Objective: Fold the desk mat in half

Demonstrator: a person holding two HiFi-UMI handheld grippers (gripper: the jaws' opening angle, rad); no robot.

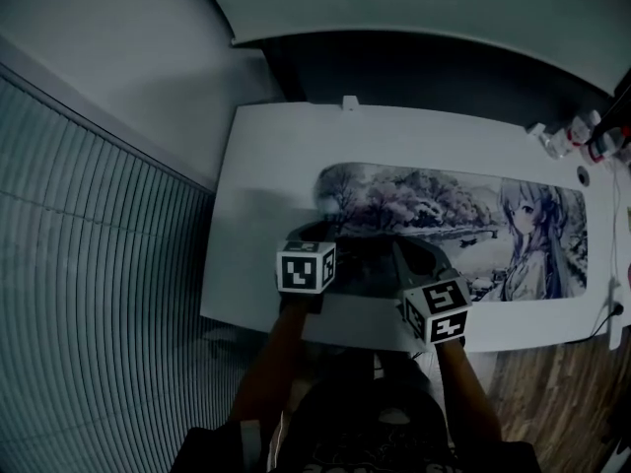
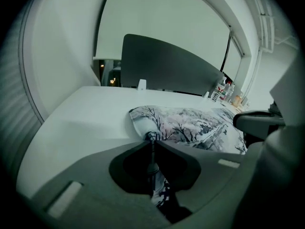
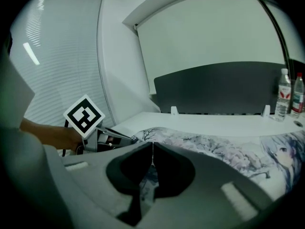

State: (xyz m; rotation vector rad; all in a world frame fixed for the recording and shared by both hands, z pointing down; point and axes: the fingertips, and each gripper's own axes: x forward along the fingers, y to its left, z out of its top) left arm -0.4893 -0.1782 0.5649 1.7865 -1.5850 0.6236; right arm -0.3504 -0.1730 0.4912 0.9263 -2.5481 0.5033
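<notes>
Both grippers clenched on the mat: left gripper (image 2: 151,138) pinches the near-left corner, right gripper (image 3: 152,144) pinches the near edge just beside it. Mat (image 1: 463,215) lies on the desk (image 1: 276,156), long axis left-right, nearly all of it stretching right of the jaws. Likely fold: carry the left end over to the far right end; right gripper is nearer that end.
</notes>
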